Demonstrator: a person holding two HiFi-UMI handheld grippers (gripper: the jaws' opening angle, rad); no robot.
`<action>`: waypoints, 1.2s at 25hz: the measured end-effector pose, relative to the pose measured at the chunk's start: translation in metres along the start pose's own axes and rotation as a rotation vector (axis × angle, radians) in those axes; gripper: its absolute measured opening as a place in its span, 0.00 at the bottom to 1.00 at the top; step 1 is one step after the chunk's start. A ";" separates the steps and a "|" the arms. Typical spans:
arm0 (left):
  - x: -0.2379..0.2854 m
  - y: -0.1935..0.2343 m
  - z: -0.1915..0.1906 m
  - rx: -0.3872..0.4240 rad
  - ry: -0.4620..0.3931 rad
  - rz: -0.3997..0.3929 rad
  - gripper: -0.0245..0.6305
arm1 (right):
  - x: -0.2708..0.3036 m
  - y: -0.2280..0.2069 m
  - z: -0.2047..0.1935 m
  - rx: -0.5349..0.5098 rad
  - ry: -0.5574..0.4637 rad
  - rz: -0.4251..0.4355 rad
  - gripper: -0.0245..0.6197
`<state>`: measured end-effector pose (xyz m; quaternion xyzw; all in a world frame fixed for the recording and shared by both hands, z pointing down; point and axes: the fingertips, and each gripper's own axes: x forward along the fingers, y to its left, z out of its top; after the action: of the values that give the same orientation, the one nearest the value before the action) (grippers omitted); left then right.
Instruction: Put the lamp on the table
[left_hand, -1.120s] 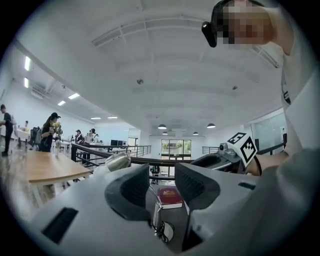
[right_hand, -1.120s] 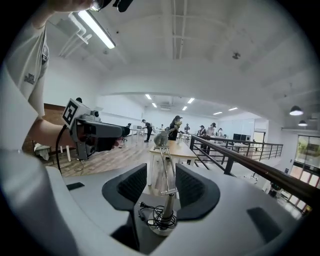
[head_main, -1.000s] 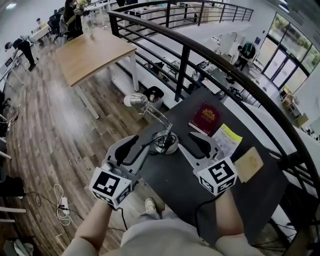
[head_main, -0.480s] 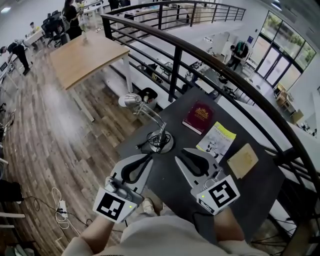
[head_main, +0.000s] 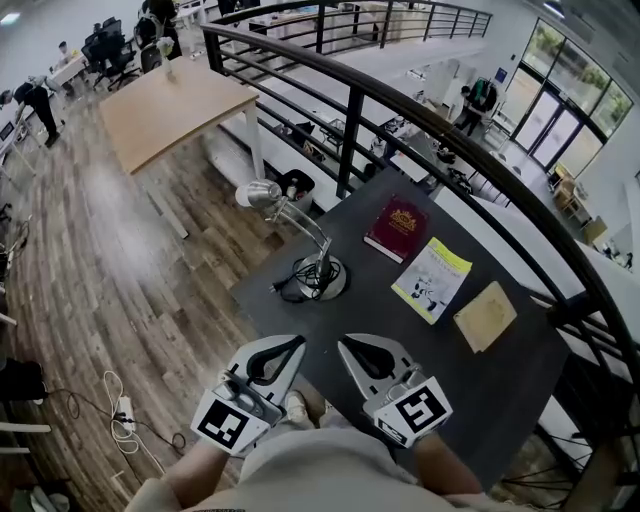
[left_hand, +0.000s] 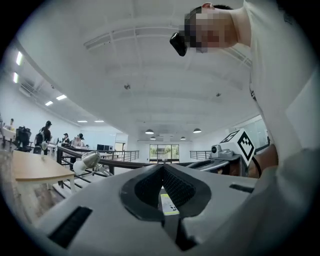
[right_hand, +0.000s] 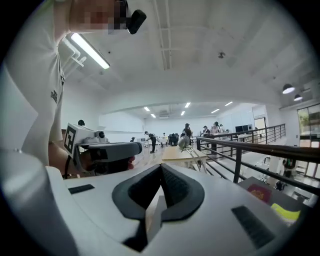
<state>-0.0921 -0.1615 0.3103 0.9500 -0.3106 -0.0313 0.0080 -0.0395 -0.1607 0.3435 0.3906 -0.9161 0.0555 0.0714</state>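
A silver desk lamp (head_main: 322, 281) stands upright on the dark table (head_main: 400, 345) near its left edge, its cord coiled on the round base and its head (left_hand: 90, 160) leaning out over the floor. My left gripper (head_main: 290, 348) and right gripper (head_main: 352, 350) hover side by side at the table's near edge, well short of the lamp. Both have just been closing and are now shut, with nothing between the jaws. The right gripper view shows the lamp (right_hand: 186, 142) far ahead and the left gripper (right_hand: 107, 150) beside it.
On the table lie a red book (head_main: 397, 228), a yellow-green leaflet (head_main: 432, 280) and a tan card (head_main: 487, 316). A black railing (head_main: 355, 130) curves behind the table. A wooden table (head_main: 170, 110) stands farther left, and several people stand by desks at the far left.
Both grippers have pulled back from the lamp's base toward the person and closed their jaws. The lamp stays standing on the table.
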 end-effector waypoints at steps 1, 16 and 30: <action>-0.002 -0.001 -0.006 -0.001 0.009 0.006 0.05 | -0.001 0.004 -0.006 0.004 0.012 0.007 0.04; -0.010 -0.007 -0.050 -0.026 0.088 0.020 0.04 | 0.002 0.009 -0.044 -0.053 0.121 0.006 0.04; -0.009 -0.006 -0.041 -0.015 0.083 0.013 0.04 | 0.001 0.008 -0.036 -0.058 0.103 0.011 0.04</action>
<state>-0.0934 -0.1515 0.3516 0.9483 -0.3161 0.0058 0.0282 -0.0427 -0.1504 0.3785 0.3799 -0.9146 0.0496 0.1294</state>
